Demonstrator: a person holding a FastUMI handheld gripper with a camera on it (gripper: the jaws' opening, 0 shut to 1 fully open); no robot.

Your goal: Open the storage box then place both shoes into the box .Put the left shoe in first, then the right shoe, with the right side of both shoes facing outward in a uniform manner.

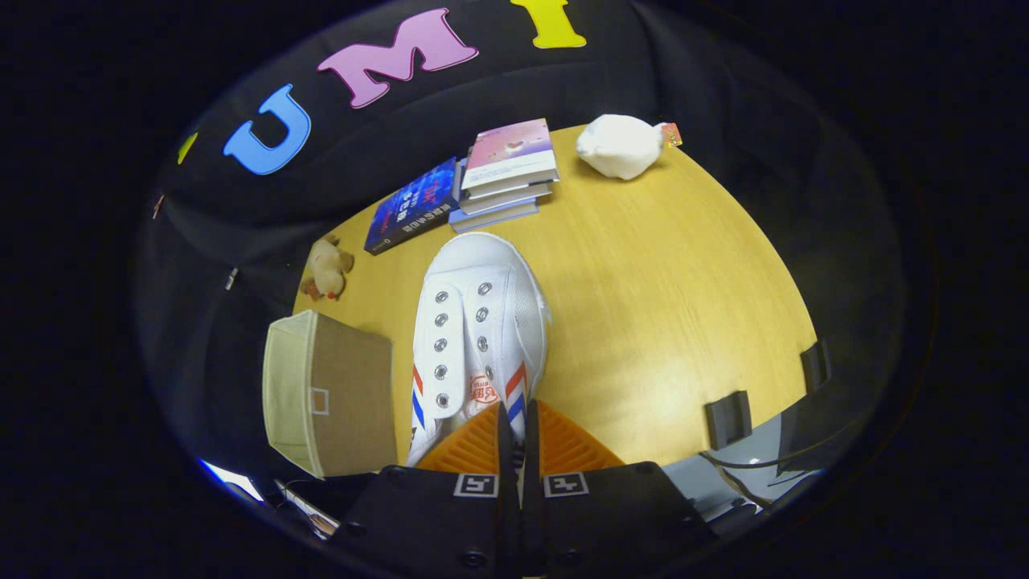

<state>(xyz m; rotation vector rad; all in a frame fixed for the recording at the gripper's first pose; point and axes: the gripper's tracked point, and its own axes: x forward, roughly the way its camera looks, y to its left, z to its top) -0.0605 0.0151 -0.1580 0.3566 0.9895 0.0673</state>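
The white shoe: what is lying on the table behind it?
Beyond the toe of the white shoe, which the gripper pinches at the heel edge, lie a stack of books and a blue book on the table. The shoe hides the stack's near lower edge.

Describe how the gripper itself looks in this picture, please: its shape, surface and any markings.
The gripper has two wedge-shaped fingers with ridged pads, mounted on broad black blocks. Each block carries a small square black-and-white marker near the inner edge, and round screw heads show along the blocks. The fingers stand almost together, a thin gap between them.
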